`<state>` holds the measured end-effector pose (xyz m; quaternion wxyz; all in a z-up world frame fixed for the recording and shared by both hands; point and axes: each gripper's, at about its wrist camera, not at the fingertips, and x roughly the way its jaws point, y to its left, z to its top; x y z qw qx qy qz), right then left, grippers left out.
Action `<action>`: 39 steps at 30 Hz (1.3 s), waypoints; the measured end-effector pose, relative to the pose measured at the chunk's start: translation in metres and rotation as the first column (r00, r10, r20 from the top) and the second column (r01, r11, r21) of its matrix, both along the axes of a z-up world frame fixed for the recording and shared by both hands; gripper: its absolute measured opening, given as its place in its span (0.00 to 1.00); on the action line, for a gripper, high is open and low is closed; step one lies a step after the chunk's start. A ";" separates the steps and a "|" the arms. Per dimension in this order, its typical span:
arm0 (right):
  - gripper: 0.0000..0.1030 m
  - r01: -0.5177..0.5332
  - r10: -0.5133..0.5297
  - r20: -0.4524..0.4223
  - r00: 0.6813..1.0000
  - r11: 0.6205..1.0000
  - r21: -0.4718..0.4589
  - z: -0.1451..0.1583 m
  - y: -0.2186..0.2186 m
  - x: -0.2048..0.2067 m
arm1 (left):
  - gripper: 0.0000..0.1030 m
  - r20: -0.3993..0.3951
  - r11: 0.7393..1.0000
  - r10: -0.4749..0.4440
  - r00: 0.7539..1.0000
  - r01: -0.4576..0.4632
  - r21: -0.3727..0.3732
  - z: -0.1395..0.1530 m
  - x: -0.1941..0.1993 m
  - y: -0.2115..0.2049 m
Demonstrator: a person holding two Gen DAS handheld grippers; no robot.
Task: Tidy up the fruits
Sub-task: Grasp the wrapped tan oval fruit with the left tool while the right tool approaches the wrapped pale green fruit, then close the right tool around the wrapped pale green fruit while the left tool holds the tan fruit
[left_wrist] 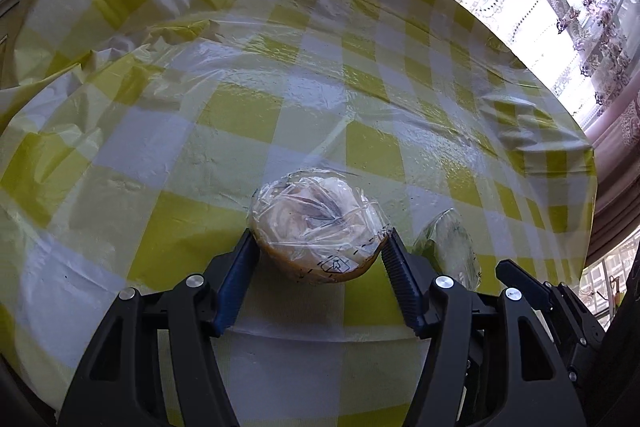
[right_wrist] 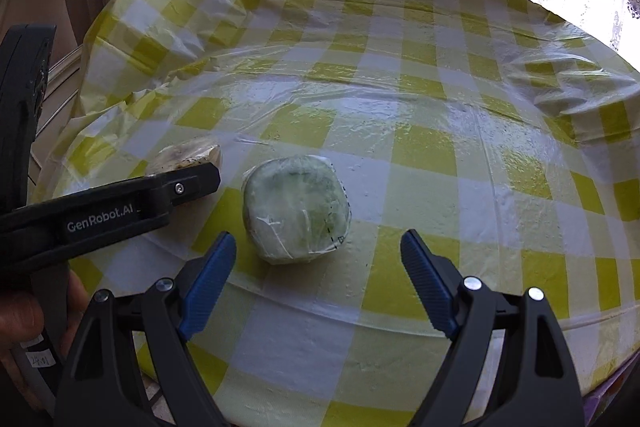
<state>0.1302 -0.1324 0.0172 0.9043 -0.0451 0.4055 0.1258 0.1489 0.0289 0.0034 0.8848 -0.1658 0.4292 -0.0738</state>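
We hold the left gripper (left_wrist: pixel 318 245) clamped on the orange-brown wrapped fruit (left_wrist: pixel 316 227), which sits on the checked tablecloth (left_wrist: pixel 160 131) near the table's front edge. Keep the pads level across its widest part. The right gripper (right_wrist: pixel 318 249) stands apart, empty, just short of the green wrapped fruit (right_wrist: pixel 298 207). Both fruits look roundish, with no clear long axis; the wrap may hide one.
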 end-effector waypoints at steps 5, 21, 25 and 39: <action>0.82 0.006 -0.006 -0.005 1.000 1.000 -0.004 -0.004 0.007 0.011 | 0.61 0.001 0.999 -0.015 1.000 0.015 0.045 0.000 -0.003 0.000; 0.72 0.007 -0.007 -0.017 1.000 1.000 0.002 -0.011 0.010 0.023 | 0.70 0.026 0.994 -0.023 0.999 0.020 0.111 0.005 -0.008 -0.004; 0.70 0.021 -0.020 -0.025 0.999 1.000 0.020 -0.011 0.005 0.024 | 0.70 0.039 0.995 -0.033 0.999 0.029 0.098 0.007 -0.012 -0.001; 0.57 0.105 -0.105 -0.026 0.994 0.994 -0.016 -0.010 -0.017 0.020 | 0.70 0.037 0.988 -0.079 0.996 0.074 0.133 0.007 -0.015 -0.013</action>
